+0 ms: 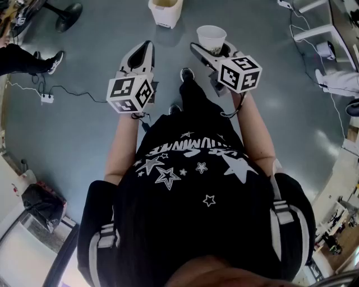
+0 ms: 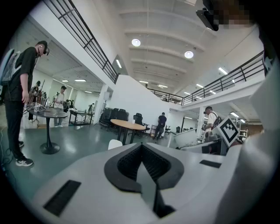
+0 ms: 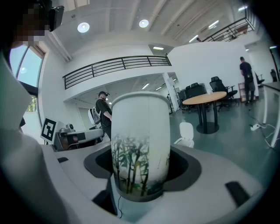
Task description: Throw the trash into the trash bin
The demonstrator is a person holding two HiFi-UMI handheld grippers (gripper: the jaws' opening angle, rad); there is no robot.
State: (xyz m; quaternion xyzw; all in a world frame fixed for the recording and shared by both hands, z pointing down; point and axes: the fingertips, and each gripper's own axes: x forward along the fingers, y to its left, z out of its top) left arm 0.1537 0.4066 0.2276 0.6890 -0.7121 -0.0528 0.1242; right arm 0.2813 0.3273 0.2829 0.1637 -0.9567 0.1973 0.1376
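A white paper cup (image 1: 212, 37) with a green bamboo print (image 3: 141, 144) stands upright between the jaws of my right gripper (image 1: 208, 50), which is shut on its lower part (image 3: 142, 181). The cup's mouth looks empty from above. My left gripper (image 1: 146, 49) is level with it on the left, shut with nothing in it (image 2: 142, 158). The white trash bin (image 1: 165, 11) stands on the grey floor ahead of both grippers, some way off. It appears small and low in the left gripper view (image 2: 114, 143) and in the right gripper view (image 3: 186, 133).
A power strip (image 1: 47, 98) with a black cable lies on the floor at the left. A person's shoe (image 1: 55, 60) and a round table base (image 1: 68, 15) are at the far left. White furniture legs (image 1: 314, 33) stand at the right. Round tables (image 2: 127, 126) and people stand farther off.
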